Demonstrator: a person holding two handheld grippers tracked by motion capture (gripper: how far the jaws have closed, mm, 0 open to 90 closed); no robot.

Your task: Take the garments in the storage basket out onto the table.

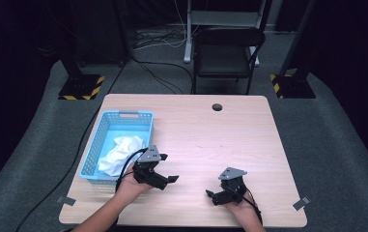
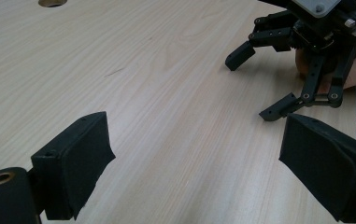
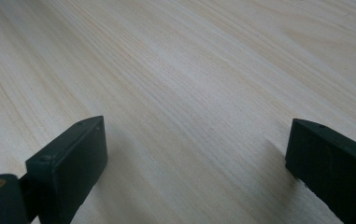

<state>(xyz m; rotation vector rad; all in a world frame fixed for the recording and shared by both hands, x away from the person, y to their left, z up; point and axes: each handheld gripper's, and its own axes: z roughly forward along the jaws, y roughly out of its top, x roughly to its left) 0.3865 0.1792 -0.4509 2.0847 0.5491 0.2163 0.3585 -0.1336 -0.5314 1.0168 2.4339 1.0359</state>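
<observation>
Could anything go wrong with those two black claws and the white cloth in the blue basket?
Maybe. The left gripper is open beside the blue basket, so reaching for the white cloth it might bump the basket's wall and shove it toward the table edge. The cloth is soft and crumpled, so the jaws might pinch only a fold. The right gripper, also open, sits close and could clash.
</observation>
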